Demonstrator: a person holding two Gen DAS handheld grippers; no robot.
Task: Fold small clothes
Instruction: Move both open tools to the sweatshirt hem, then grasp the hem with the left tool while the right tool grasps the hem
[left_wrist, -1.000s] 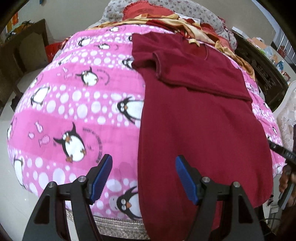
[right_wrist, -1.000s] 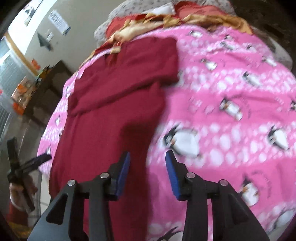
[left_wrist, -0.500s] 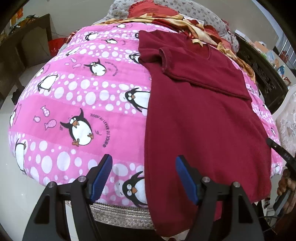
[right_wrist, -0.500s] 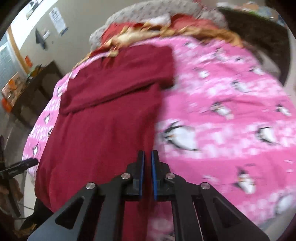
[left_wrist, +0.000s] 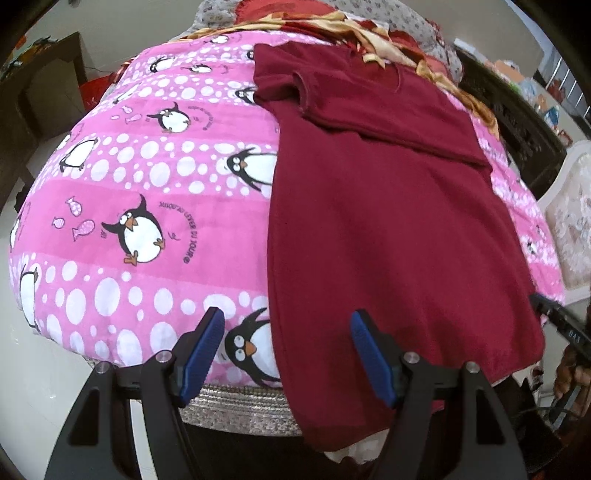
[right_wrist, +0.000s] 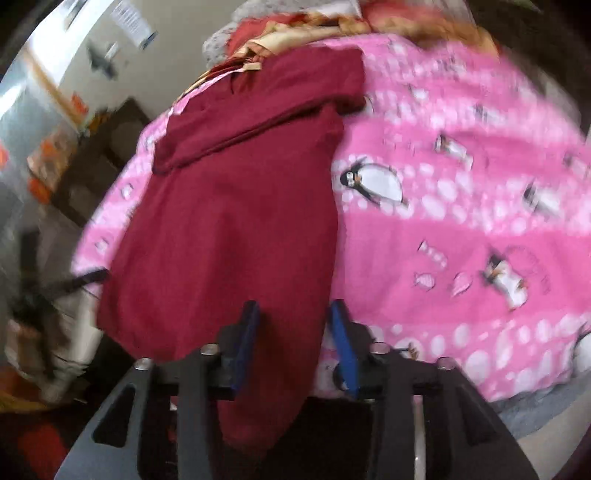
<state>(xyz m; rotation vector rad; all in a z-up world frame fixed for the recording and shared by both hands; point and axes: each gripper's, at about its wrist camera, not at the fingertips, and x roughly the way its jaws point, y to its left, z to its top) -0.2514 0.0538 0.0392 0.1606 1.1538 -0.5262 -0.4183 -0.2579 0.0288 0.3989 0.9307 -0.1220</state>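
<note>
1. The shirt (left_wrist: 388, 221) lies flat on the penguin blanket (left_wrist: 155, 177), lengthwise, its hem hanging over the blanket's near edge.
2. Done so far, judging by how it lies: both sides look folded in, making a long narrow strip, and a sleeve (left_wrist: 295, 88) is folded across the chest at the far end.
3. Left to do, I judge: fold the strip crosswise, hem up towards the collar, likely more than once.
4. Left gripper (left_wrist: 288, 350) hovers at the blanket's near edge with its jaws wide apart, holding nothing; the shirt's left hem edge sits between them but untouched.
5. Right gripper (right_wrist: 295, 343) is at the hem's other corner. Its jaws are opening; the frame shows a clear gap with shirt cloth between the pads, not visibly pinched.
6. Writing: beside a penguin on the blanket a curved print reads roughly "JUSQU'AU LEVER DU JOUR" (left_wrist: 184, 229), seen upside down.
7. A tan neck label (right_wrist: 253, 66) shows at the collar; its text is unreadable.
</note>
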